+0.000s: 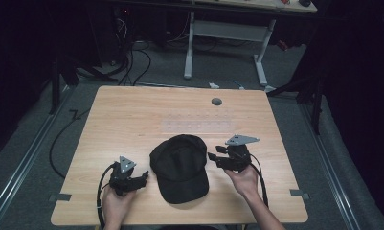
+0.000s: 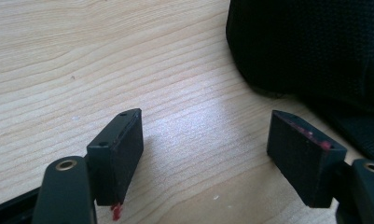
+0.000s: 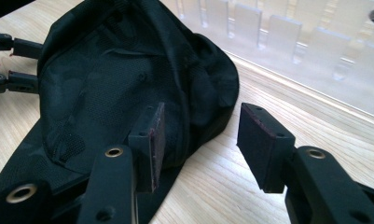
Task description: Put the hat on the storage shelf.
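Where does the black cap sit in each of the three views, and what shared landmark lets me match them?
High view: the black cap lies at the near middle of the wooden table, brim toward the person.
Left gripper view: the cap takes the upper right corner, apart from the open jaws.
Right gripper view: the cap spreads across the left and centre.
Shared landmark: the table's light wood grain.

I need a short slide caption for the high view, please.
Two hand-held grippers, left and right, flank a black cap on a wooden table.
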A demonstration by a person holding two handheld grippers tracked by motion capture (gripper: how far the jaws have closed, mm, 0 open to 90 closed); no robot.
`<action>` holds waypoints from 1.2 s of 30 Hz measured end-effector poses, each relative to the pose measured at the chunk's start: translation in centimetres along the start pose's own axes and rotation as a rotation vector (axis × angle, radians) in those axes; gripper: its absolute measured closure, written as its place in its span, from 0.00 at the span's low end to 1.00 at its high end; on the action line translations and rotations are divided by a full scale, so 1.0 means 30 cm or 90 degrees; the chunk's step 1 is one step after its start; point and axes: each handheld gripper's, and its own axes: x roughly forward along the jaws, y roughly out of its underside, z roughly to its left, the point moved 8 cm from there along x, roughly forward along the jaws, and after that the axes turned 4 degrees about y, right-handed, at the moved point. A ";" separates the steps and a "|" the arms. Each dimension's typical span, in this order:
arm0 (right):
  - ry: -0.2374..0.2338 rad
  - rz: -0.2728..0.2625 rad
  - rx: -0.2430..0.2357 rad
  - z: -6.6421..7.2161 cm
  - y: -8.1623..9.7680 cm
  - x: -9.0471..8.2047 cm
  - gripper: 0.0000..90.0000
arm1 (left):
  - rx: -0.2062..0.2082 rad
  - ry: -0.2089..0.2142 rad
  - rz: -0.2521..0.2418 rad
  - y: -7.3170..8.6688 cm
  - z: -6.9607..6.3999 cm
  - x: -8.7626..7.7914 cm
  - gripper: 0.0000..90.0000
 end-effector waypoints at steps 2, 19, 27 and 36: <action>-0.004 0.004 -0.005 0.007 -0.007 0.009 0.59 | 0.000 0.000 0.000 0.000 0.000 0.000 0.30; -0.011 0.026 -0.022 0.041 -0.065 0.081 0.60 | 0.000 0.000 0.000 0.000 0.000 0.000 0.30; -0.010 0.041 -0.028 0.048 -0.078 0.119 0.63 | -0.001 0.000 0.000 0.000 0.000 0.000 0.30; -0.008 0.057 -0.035 0.057 -0.085 0.156 0.68 | -0.003 0.002 0.001 -0.001 0.000 -0.001 0.30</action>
